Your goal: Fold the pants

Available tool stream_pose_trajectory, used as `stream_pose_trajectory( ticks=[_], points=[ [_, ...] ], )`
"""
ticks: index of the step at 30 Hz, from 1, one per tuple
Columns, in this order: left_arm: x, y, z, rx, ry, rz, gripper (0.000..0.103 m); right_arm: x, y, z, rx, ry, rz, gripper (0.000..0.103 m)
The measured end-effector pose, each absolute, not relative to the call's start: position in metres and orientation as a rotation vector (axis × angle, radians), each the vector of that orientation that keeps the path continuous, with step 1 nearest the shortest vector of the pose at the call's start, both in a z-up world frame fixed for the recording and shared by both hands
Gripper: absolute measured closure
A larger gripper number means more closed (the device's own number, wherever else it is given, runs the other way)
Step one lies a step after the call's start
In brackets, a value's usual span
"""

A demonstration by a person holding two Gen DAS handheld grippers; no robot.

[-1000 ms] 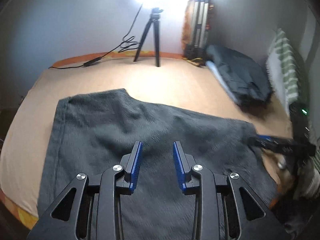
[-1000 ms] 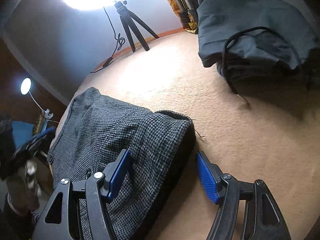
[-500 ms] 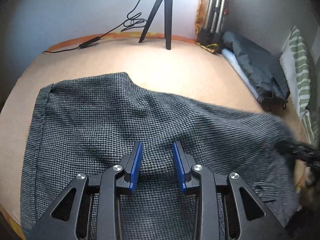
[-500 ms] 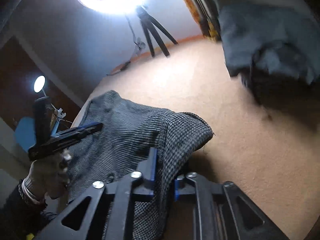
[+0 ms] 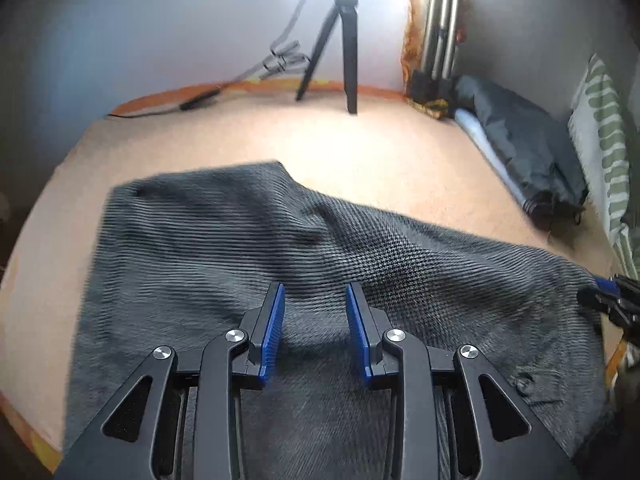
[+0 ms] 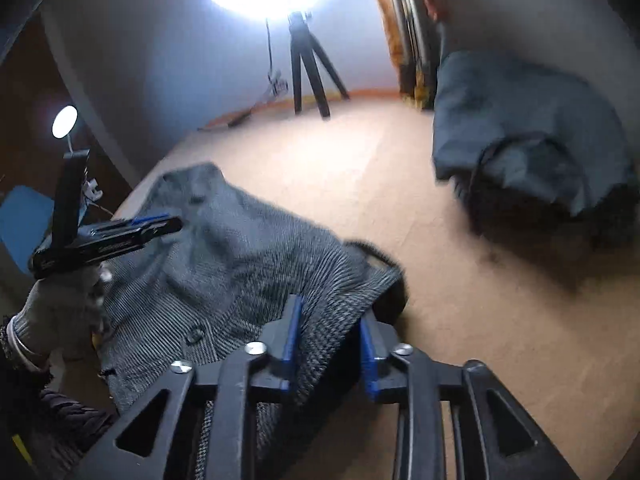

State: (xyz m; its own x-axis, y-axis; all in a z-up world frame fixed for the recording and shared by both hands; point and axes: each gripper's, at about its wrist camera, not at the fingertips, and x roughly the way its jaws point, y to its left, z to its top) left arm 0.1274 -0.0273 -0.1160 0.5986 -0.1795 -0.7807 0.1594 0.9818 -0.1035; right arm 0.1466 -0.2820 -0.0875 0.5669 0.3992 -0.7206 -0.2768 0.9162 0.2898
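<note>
The right tongs (image 6: 328, 334) have the right end of the grey checked pants (image 5: 304, 248) between their blue pads: half a second ago they were clamped tight on that fold, and now the pads stand a little apart with the cloth bunched between them, so whether they still pinch it or have begun letting go cannot be told for sure. The left tongs (image 5: 314, 320) are released, their pads apart and nothing between them, hovering just above the middle of the pants as they did a second ago; the view has drawn back a little. A second ago the right tongs were wide apart beside the hem, so the grab on this end is new, which suggests the first fold is about to be carried over. The pants lie spread across the tan bed (image 5: 380, 160), near edge to the front. Far off stand a tripod (image 5: 340, 52) and a dark bag (image 5: 524, 148) on the right; no container holds anything here.
</note>
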Motion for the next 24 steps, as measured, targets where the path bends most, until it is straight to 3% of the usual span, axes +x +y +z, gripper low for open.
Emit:
stream_pose_trajectory(
  ticks=[7,17,24],
  points=[
    [0.085,0.016,-0.102,-0.045,0.902,-0.111,0.073,0.149,-0.296,-0.058,0.164,0.801,0.397,0.063],
    [0.061,0.063,-0.141,0.025,0.953,0.023,0.073,0.135,-0.287,-0.083,0.188,0.88,0.425,0.048],
    [0.058,0.053,-0.144,0.121,0.943,0.017,0.073,0.111,-0.275,-0.105,0.219,0.948,0.442,0.045]
  ],
)
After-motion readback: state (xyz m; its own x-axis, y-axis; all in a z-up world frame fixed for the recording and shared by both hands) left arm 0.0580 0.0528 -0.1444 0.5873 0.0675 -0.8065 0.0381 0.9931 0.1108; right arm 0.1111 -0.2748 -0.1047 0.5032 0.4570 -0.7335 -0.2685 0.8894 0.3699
